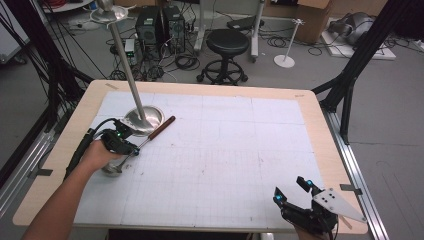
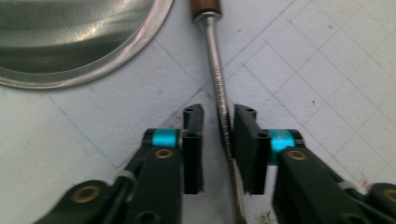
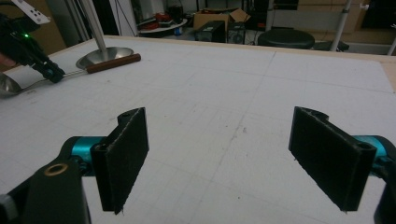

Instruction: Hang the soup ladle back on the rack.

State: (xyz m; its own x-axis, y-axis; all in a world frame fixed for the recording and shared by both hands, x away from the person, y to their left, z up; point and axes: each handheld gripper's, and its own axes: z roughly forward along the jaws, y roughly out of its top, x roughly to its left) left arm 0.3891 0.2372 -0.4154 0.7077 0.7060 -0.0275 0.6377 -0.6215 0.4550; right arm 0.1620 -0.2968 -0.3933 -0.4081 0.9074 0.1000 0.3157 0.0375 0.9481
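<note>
- Nearest, at the 5 o'clock corner of the surface [image 1: 210,90], the right gripper [image 1: 292,189] rests with its fingers [image 3: 122,158] spread wide and nothing between them; it is well apart from the work.
- At about 9 o'clock, the left gripper [image 2: 218,135] has its fingers [image 2: 193,149] nearly together on either side of the ladle's thin metal shaft [image 2: 219,93]. The right finger looks to touch the shaft, the left one has a thin gap, so I judge the pinch almost made rather than firm.
- The ladle [image 1: 145,140] lies flat, its long axis running from the bowl [image 1: 112,168] at 7 o'clock, under the left hand [image 1: 97,152], to the wooden handle [image 1: 161,128] at 1 o'clock.
- Just beyond, the handle end nearly touches the round steel base [image 1: 144,119] of a stand [image 1: 122,50], at 11 o'clock from the fingers.
- The left hand is plainly nearer, and any lift should clear that base.
</note>
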